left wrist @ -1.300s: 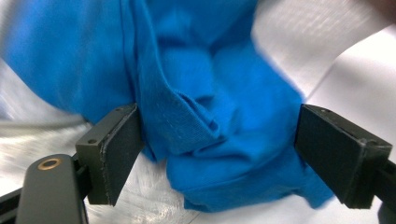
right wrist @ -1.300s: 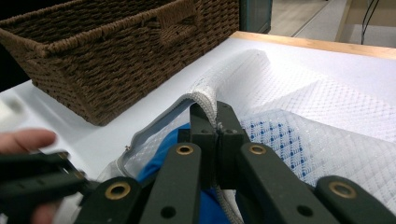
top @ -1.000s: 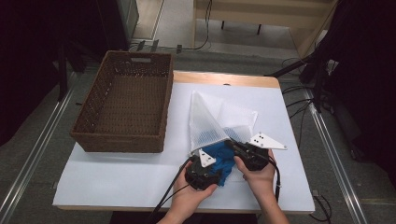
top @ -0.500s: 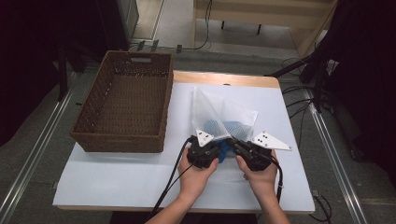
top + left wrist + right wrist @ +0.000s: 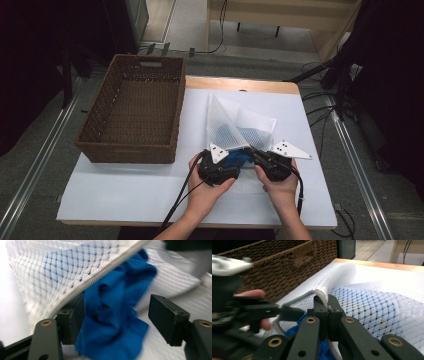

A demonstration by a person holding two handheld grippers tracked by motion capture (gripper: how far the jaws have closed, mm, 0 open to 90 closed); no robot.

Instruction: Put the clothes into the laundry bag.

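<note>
A: Nearest the person, the left tool (image 5: 113,322) stands with its jaws apart; they have just been opening. The blue cloth (image 5: 112,322) hangs loose between them, resting against one jaw and clear of the other, so nothing pins it.

B: Then it could slide back out of the mesh bag (image 5: 235,125) onto the worktop (image 5: 125,185).

A: That looks like the main risk. Part of the cloth sits under the mesh; the rest spills from the mouth.

B: And the right tool (image 5: 328,312)?

A: Clamped on the zipper edge (image 5: 322,293), holding the mouth up. If that thin hem slips, the mouth may drop shut over the cloth.

B: Farther off?

A: The wicker basket (image 5: 135,115) stands just beside the bag; a wide swing of the left hand (image 5: 205,192) might knock it.
</note>
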